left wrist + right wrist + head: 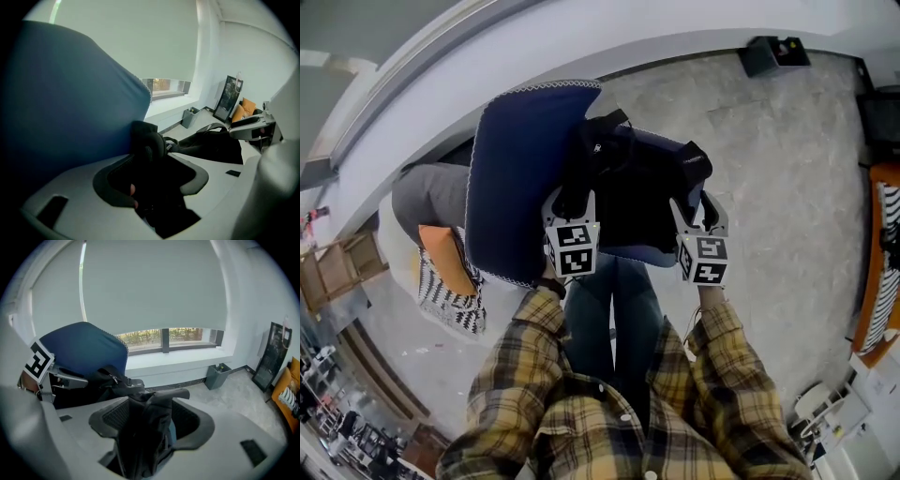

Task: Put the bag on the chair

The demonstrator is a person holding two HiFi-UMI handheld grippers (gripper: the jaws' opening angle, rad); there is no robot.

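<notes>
Black bag (628, 183) on the blue chair (520, 159)
It lies on the seat beside the upright back; my left gripper (572, 200) and right gripper (701, 208) sit at its two near corners, plaid sleeves (525, 366) below.

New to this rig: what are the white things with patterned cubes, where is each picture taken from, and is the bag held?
They are two hand-held grippers, one in each of a person's hands; the cubes belong to them. One picture looks down from a camera on the person's head; the other two come from cameras on the left gripper and the right gripper. A black bag lies on the blue chair. Both grippers' jaws stand apart with bag fabric between them, so neither grips it.
</notes>
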